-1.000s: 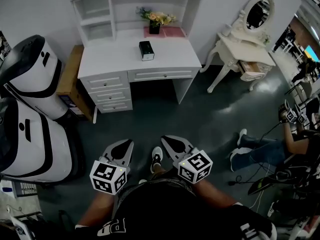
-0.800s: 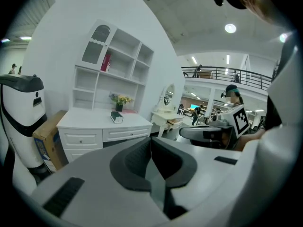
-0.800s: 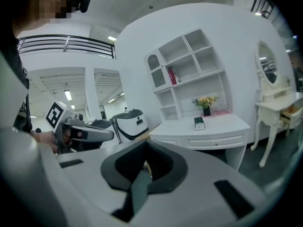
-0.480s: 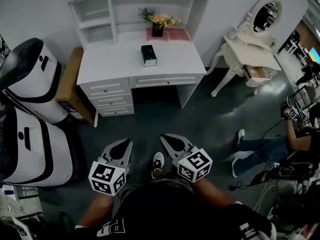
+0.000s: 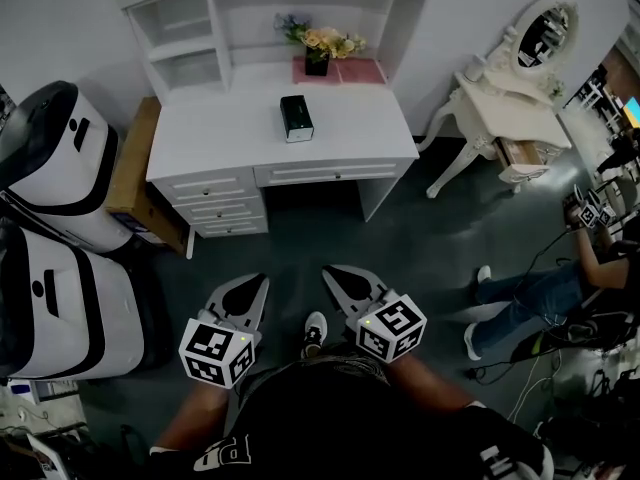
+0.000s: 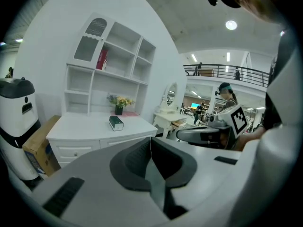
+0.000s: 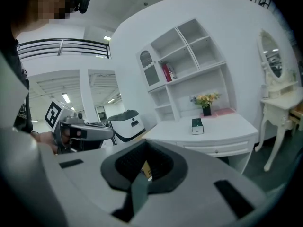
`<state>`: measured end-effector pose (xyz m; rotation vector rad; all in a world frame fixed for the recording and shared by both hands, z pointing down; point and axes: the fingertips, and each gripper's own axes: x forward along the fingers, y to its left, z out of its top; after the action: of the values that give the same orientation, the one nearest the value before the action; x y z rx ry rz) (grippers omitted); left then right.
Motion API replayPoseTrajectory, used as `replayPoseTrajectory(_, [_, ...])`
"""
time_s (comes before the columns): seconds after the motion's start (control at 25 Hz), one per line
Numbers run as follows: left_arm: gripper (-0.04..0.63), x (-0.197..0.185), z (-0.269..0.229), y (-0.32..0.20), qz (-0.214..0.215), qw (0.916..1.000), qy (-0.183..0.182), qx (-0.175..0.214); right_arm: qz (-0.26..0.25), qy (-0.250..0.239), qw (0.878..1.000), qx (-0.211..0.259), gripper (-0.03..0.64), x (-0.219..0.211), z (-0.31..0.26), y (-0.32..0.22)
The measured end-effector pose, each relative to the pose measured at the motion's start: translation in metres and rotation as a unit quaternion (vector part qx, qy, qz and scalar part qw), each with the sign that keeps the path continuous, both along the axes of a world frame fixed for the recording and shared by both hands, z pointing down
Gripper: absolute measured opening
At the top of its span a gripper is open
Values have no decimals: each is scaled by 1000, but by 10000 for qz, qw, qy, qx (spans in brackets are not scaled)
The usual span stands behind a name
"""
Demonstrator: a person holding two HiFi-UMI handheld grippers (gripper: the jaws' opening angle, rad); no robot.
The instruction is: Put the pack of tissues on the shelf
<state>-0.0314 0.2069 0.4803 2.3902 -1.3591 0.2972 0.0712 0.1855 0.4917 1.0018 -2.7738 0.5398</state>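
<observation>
The table (image 5: 220,138) with tissues (image 5: 296,118), upper centre, has drawn nearer; left hand-held gripper (image 5: 242,296) and right hand-held gripper (image 5: 345,284) closed, empty, approaching.

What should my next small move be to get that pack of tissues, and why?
Probably step closer to the desk: the pack of tissues lies on its top, far beyond the left gripper and right gripper, both shut and empty. Opening jaws can wait until it is within reach.
</observation>
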Motion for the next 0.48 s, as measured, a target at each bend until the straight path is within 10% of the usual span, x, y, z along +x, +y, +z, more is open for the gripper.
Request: replayPoseTrajectory(0.48, [15, 28, -7, -68, -86, 9999, -96, -51, -89, -197, 9998, 2, 9, 27, -8, -71])
